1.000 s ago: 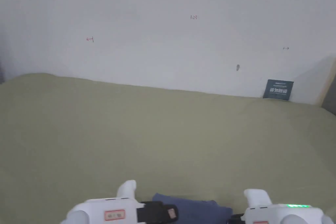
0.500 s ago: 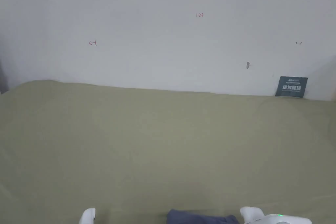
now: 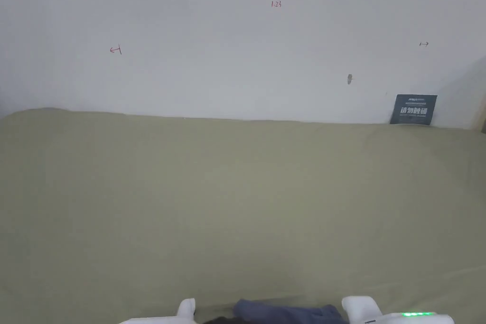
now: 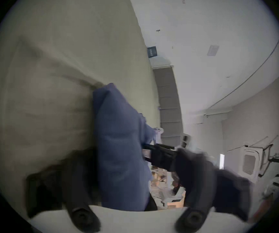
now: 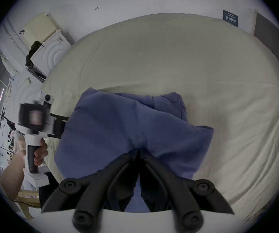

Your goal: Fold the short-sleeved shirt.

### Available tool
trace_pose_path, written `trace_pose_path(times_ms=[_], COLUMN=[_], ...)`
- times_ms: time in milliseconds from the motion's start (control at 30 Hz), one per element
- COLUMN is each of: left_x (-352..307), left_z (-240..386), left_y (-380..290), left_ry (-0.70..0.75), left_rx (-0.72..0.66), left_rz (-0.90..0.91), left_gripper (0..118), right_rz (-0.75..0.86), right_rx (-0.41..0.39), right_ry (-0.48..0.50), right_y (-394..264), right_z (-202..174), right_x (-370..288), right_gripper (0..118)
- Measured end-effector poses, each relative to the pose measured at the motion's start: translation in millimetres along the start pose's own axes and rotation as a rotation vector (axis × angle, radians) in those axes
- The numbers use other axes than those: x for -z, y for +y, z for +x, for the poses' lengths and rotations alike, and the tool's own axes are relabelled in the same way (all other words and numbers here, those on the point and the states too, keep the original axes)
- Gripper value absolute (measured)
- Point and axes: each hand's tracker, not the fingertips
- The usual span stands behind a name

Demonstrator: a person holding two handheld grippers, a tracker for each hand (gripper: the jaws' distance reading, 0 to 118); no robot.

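A blue short-sleeved shirt [image 5: 127, 124] lies bunched in thick folds on the olive bed cover [image 3: 237, 197], close to the near edge. My right gripper [image 5: 138, 150] is shut on the shirt's near edge. In the left gripper view, my left gripper [image 4: 128, 152] is blurred and its jaws stand wide apart, with the shirt [image 4: 118, 135] between them. From the right gripper view its white body [image 5: 34, 119] is at the shirt's left side, held by a hand [image 5: 40, 154]. The head view catches the shirt [image 3: 285, 313] at the bottom edge.
The bed cover stretches wide and flat up to a white wall with a dark sign [image 3: 413, 109] at its right. A white appliance [image 5: 51, 51] stands off the bed's left side, and a wooden frame [image 5: 28, 201] sits near the person's arm.
The head camera has tilted up, so the shirt and both grippers now sit lower in its picture. The left gripper's black jaws, in view a second ago, are now below the frame.
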Motion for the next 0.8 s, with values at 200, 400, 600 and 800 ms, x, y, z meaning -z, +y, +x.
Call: trace_pose_path(times_ms=[200, 400, 600, 800], left_x=[-12.6, -30.3, -88.3, -190.6], left_z=[-14.2, -1.7, -2.1, -12.0], left_y=[5.2, 10.4, 23.8, 40.3], left_ry=[0.083, 0.051, 0.087, 0.171], left_rx=[0.091, 0.098, 0.13, 0.154], left_rz=[-0.015, -0.039, 0.003, 0.08], left_gripper=[23, 23, 23, 23], right_rz=[0.02, 0.07, 0.208, 0.248], right_rx=[0.018, 0.017, -0.036, -0.165], right_ry=[0.005, -0.058, -0.148, -0.026], right_y=[-2.3, -1.2, 11.8, 39.5], right_z=[-3.8, -32.2, -101.0, -212.7], right_x=[-1.4, -12.8, -15.2, 21.2], right_gripper=[7, 7, 7, 7])
